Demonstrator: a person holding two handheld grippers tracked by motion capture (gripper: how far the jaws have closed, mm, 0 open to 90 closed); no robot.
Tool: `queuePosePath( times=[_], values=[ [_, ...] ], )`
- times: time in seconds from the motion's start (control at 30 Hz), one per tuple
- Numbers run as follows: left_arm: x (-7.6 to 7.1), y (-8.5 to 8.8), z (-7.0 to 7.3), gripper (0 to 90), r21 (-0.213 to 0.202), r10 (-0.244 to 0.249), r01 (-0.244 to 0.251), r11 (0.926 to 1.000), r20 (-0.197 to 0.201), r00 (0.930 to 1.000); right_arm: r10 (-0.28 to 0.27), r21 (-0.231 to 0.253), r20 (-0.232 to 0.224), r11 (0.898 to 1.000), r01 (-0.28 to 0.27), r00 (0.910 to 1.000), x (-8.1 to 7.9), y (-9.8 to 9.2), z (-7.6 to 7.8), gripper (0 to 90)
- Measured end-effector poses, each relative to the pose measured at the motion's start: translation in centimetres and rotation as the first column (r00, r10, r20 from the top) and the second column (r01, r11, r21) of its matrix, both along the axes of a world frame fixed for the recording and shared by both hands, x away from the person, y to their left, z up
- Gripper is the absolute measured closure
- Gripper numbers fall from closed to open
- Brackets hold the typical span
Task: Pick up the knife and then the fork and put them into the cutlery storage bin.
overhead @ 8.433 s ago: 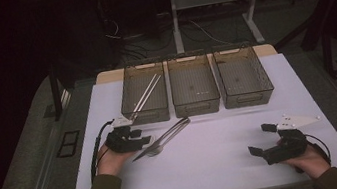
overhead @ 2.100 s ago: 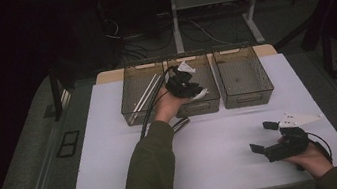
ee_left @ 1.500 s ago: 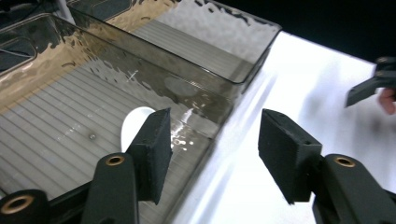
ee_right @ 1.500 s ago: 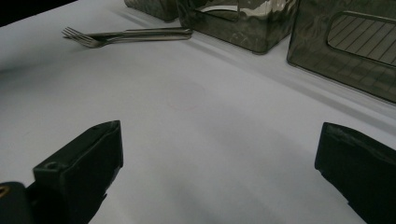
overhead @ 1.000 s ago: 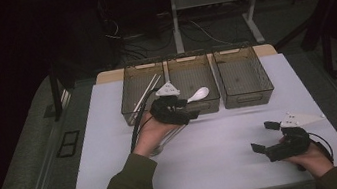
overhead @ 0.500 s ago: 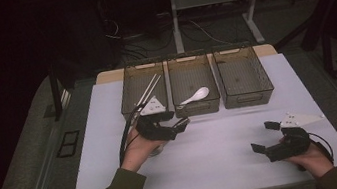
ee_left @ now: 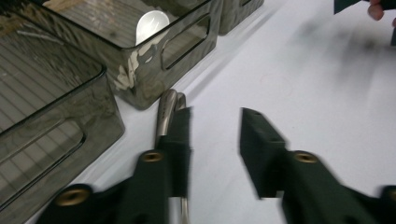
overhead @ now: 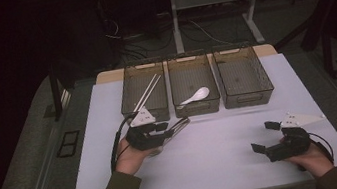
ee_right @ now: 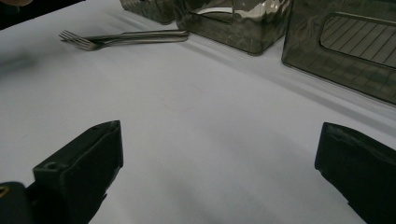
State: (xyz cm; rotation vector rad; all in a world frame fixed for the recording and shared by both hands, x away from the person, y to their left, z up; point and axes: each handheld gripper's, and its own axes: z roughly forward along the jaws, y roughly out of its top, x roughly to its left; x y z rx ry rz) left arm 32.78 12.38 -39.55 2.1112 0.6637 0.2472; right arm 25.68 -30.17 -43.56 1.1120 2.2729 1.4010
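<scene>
Two metal forks lie together on the white table just in front of the left and middle bins. My left gripper is low over their handles. In the left gripper view the fork handles run under one jaw of that gripper. Its jaws have just been closing, but bare table still shows in the gap, so nothing is pinched. A white spoon rests in the middle bin. My right gripper stands wide open and empty at the right front, its view facing the forks.
Three dark clear bins stand in a row at the back: the left bin holds chopsticks, and the right bin has nothing showing inside. The white table top is bare between the two hands. Dark floor and desk legs lie beyond.
The left hand came back from the middle bin, where the spoon stays, and sank toward me onto the forks; its jaws narrowed. The right hand kept still.
</scene>
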Motion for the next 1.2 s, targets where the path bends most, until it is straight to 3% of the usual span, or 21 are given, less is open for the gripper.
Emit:
queuePosePath(
  times=[0.13,0.17,0.3,0.47,0.7,0.9,1.2],
  values=[
    [0.5,-0.3,-0.7,87.8,0.040,-0.006,0.007,0.9992,-0.017,0.9998,0.000,-0.001,0.000,1.000,0.000,1.0000,0.0,0.0,0.0,1.0],
    [0.6,-0.5,-0.9,88.6,0.052,-0.007,0.008,0.9986,-0.018,0.9998,0.000,0.001,-0.001,1.000,0.000,1.0000,0.0,0.0,0.0,1.0],
    [1.4,-1.1,-1.7,88.7,0.109,-0.014,0.017,0.9939,-0.030,0.9994,0.000,0.002,-0.002,1.000,0.000,1.0000,0.0,0.1,0.0,1.0],
    [2.4,-1.7,-2.6,88.8,0.152,-0.012,0.020,0.9882,-0.052,0.9986,0.003,0.004,-0.002,1.000,-0.003,1.0000,0.0,0.0,0.0,1.0],
    [3.4,-2.5,-3.6,88.8,0.193,-0.001,0.014,0.9812,-0.066,0.9978,0.005,-0.001,-0.001,1.000,-0.005,1.0000,0.0,0.1,0.0,1.0],
    [3.6,-2.9,-3.8,88.8,0.221,0.015,-0.005,0.9753,-0.045,0.9989,0.005,0.001,-0.001,1.000,-0.005,1.0000,0.0,0.1,0.0,1.0],
    [4.0,-3.4,-4.3,88.8,0.238,0.009,0.001,0.9713,-0.041,0.9991,0.004,0.005,-0.002,1.000,-0.004,1.0000,0.0,0.0,0.0,1.0]
  ],
)
